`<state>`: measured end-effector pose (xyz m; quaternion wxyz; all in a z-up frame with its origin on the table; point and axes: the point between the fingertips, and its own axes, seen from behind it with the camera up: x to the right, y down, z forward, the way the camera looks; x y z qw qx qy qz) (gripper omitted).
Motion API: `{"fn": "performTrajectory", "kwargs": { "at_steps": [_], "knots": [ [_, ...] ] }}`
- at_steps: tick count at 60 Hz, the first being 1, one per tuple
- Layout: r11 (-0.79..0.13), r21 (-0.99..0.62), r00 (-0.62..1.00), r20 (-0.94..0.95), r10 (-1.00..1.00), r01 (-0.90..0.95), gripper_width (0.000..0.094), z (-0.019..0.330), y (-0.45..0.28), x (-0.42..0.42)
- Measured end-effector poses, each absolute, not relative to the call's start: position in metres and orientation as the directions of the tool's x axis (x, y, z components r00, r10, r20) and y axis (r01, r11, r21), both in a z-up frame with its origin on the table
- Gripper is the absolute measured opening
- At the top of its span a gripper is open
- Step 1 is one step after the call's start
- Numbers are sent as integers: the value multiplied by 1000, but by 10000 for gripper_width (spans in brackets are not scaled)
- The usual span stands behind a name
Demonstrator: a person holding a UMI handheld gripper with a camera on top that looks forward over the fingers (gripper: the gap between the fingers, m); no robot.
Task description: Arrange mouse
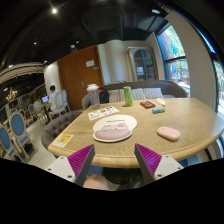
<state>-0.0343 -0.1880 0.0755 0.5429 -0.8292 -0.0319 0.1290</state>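
A pink mouse (169,133) lies on the round wooden table (190,118), to the right beyond my fingers. A round white mouse pad (113,128) with a grey rim lies at the table's middle, ahead of my fingers. My gripper (110,158) is open and empty, held back at the table's near edge, its two purple pads (148,157) spread wide apart. The mouse is apart from the mouse pad.
A green bottle (127,96) stands at the table's far side. Papers (102,113) lie to the left of it, small items (150,105) to the right, a yellow pad (62,140) at the left edge. Chairs (17,126) stand left; windows are on the right.
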Motion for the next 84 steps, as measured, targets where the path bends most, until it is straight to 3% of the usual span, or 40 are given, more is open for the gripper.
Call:
{"fn": "performTrajectory", "kwargs": {
  "at_steps": [28, 51, 69, 77, 84],
  "knots": [
    [-416, -907, 993, -100, 55, -69, 837, 57, -159, 42],
    [-468, -884, 998, 20, -60, -11, 827, 2, -110, 155],
    [-427, -902, 994, -19, -107, -64, 826, -7, -56, 193],
    [-428, -901, 994, -19, -110, -65, 811, -8, -35, 195],
    [-437, -897, 994, -21, -108, -67, 725, -9, -21, 197]
  ]
}}
